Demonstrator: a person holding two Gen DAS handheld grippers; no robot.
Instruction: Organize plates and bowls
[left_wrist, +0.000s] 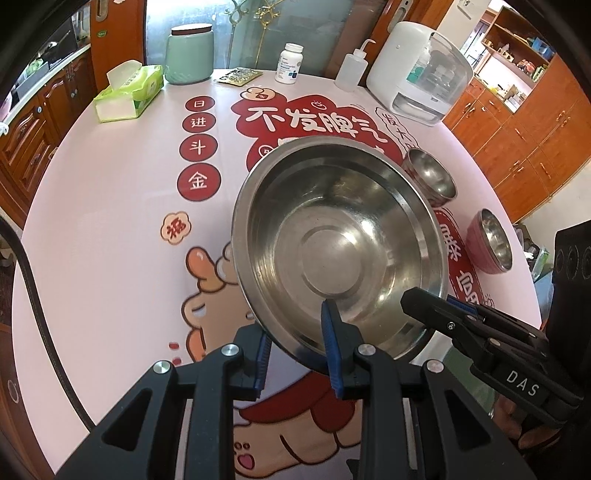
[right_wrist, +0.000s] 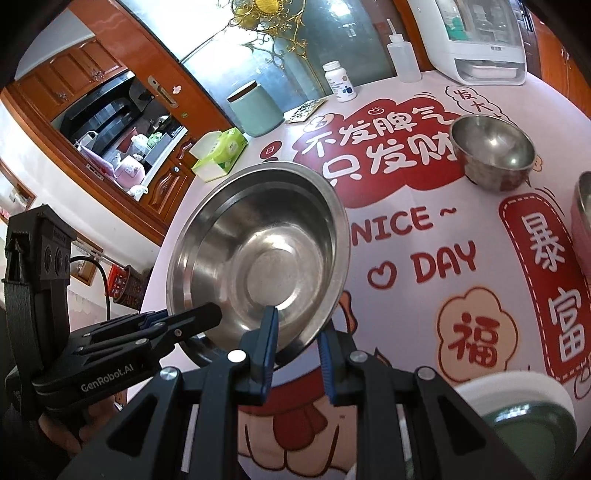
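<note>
Above printed tablecloth: left tongs, right tongs clamp steel basin rim.

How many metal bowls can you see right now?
3. The large steel bowl is held at its near rim by both grippers. A small steel bowl sits on the table beyond it, and a pink-sided bowl near the right edge. Others may be hidden.
</note>
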